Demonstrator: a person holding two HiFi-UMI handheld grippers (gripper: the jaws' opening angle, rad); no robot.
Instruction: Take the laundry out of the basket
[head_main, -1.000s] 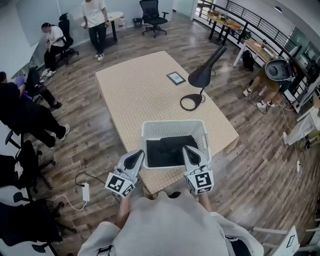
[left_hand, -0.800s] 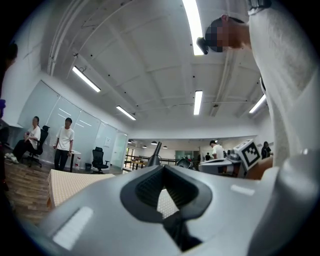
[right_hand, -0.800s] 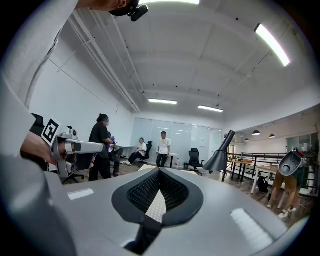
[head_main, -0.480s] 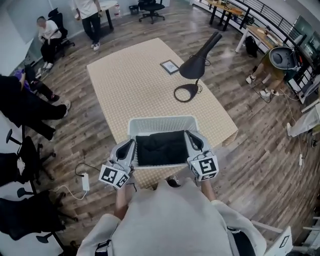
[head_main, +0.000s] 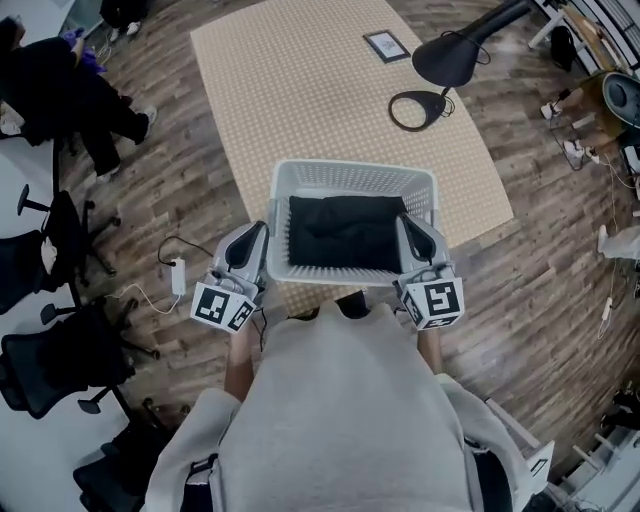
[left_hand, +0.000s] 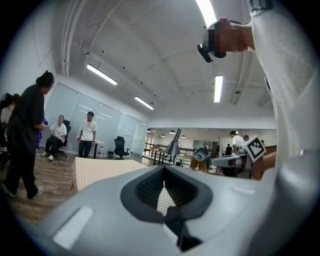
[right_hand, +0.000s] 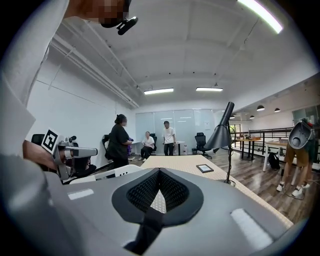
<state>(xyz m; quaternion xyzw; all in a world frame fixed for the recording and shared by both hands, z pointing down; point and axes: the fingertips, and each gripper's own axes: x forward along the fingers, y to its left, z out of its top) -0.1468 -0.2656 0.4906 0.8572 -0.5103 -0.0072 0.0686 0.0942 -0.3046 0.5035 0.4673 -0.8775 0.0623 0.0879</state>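
A white slatted basket (head_main: 350, 180) stands at the near end of the tan table (head_main: 300, 90). Black laundry (head_main: 345, 232) lies folded inside and fills most of it. My left gripper (head_main: 256, 232) hangs just outside the basket's left wall, shut and empty. On the other side, my right gripper (head_main: 410, 224) is level with the right wall, also shut with nothing in it. In the left gripper view the left gripper (left_hand: 164, 170) has its pads together, and the right gripper view shows the same of the right gripper (right_hand: 159, 172). Neither touches the laundry.
A black desk lamp (head_main: 455, 55) with a ring base (head_main: 418, 108) and a small framed tablet (head_main: 385, 45) sit at the table's far right. A power strip (head_main: 179, 277) and cable lie on the wood floor at left. Black office chairs (head_main: 60, 360) and seated people (head_main: 70, 90) are at left.
The head view has swung forward and down, so the basket sits higher and larger in frame. Both grippers stay shut at the basket's two sides.
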